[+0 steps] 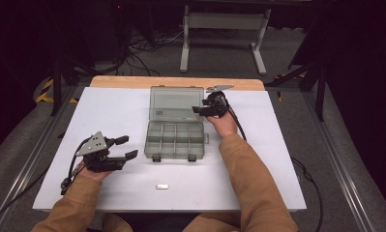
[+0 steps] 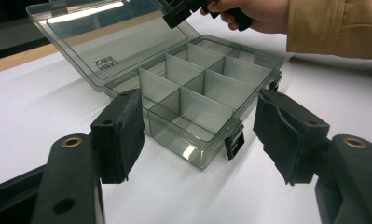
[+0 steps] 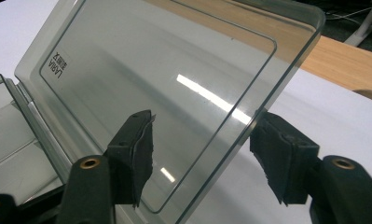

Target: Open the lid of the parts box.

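Observation:
A clear grey compartment box (image 1: 174, 155) sits open mid-table, its several compartments empty, and its lid (image 1: 176, 102) is tilted back. My right gripper (image 1: 200, 110) is open at the lid's right edge. In the right gripper view, my right gripper (image 3: 204, 154) straddles the lid (image 3: 165, 70), one jaw in front and one behind its edge. My left gripper (image 1: 128, 147) hovers open at the front left, clear of the box. In the left gripper view, my left gripper (image 2: 200, 135) points at the box's (image 2: 207, 116) near corner, and the right gripper (image 2: 174, 11) shows by the lid (image 2: 104, 42).
A small pale bar (image 1: 162, 186) lies near the table's front edge. Two black latches (image 1: 156, 158) hang on the box's front wall. A wooden strip (image 1: 132, 81) marks the far table edge. A metal stand (image 1: 224, 21) and cables lie on the floor beyond.

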Demonstrator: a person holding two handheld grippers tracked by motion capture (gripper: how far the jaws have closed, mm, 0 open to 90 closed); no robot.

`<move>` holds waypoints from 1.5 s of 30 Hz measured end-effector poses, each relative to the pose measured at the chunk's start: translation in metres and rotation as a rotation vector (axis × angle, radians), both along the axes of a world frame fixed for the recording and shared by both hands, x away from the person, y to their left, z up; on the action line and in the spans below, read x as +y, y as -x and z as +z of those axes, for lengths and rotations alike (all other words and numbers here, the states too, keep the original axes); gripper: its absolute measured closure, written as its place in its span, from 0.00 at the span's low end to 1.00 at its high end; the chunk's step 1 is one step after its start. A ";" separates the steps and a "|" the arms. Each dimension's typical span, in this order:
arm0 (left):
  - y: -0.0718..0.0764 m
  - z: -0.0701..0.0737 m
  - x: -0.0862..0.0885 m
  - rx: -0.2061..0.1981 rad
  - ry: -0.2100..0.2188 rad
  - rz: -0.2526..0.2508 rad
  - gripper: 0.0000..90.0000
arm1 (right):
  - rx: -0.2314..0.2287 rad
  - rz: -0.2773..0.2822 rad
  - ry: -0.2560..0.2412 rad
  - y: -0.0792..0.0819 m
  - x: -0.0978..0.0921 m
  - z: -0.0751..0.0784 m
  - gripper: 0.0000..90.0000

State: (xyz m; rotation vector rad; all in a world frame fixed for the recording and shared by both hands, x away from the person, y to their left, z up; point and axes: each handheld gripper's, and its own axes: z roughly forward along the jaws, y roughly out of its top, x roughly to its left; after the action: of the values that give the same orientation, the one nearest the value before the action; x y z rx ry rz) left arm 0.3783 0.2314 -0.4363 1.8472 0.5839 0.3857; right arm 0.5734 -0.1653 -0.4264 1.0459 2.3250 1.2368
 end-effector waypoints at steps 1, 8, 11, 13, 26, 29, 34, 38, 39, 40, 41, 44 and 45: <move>0.000 0.000 0.000 0.000 -0.003 -0.001 0.38 | 0.000 0.000 0.000 0.000 0.000 0.000 0.43; 0.000 0.000 0.001 -0.008 -0.003 0.003 0.37 | 0.039 0.004 -0.004 -0.002 0.000 -0.006 0.40; 0.000 0.000 0.001 -0.006 0.004 0.005 0.36 | 0.053 0.006 -0.003 -0.003 0.001 -0.008 0.38; -0.001 0.000 0.001 0.000 0.011 0.006 0.36 | 0.063 0.008 -0.007 -0.003 0.001 -0.009 0.37; -0.001 0.000 0.004 0.019 0.051 0.022 0.32 | 0.112 0.007 -0.028 -0.007 -0.002 -0.015 0.31; -0.001 0.000 0.004 0.020 0.052 0.028 0.32 | 0.112 0.000 -0.026 -0.007 -0.004 -0.015 0.31; -0.001 0.000 0.005 0.011 0.049 0.041 0.30 | 0.097 -0.004 -0.030 -0.004 -0.007 -0.008 0.31; -0.001 0.001 0.007 0.012 0.058 0.056 0.29 | 0.075 0.003 -0.031 0.001 -0.008 0.001 0.30; -0.001 0.001 0.007 0.016 0.062 0.061 0.27 | 0.058 0.015 -0.030 0.005 -0.007 0.008 0.30; -0.001 0.001 0.007 0.016 0.062 0.061 0.27 | 0.058 0.015 -0.030 0.005 -0.007 0.008 0.30; -0.001 0.001 0.008 0.013 0.059 0.066 0.27 | 0.050 0.020 -0.030 0.007 -0.007 0.010 0.30; -0.002 0.001 0.009 0.016 0.065 0.072 0.25 | 0.032 0.047 -0.037 0.017 -0.006 0.022 0.28; -0.002 0.001 0.009 0.017 0.063 0.072 0.25 | 0.032 0.059 -0.039 0.021 -0.005 0.025 0.28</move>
State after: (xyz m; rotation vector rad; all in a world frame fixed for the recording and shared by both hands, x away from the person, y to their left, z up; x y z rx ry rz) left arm 0.3799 0.2408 -0.4350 1.7738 0.6678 0.3954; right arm 0.5527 -0.1704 -0.4010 1.0237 2.3809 1.3012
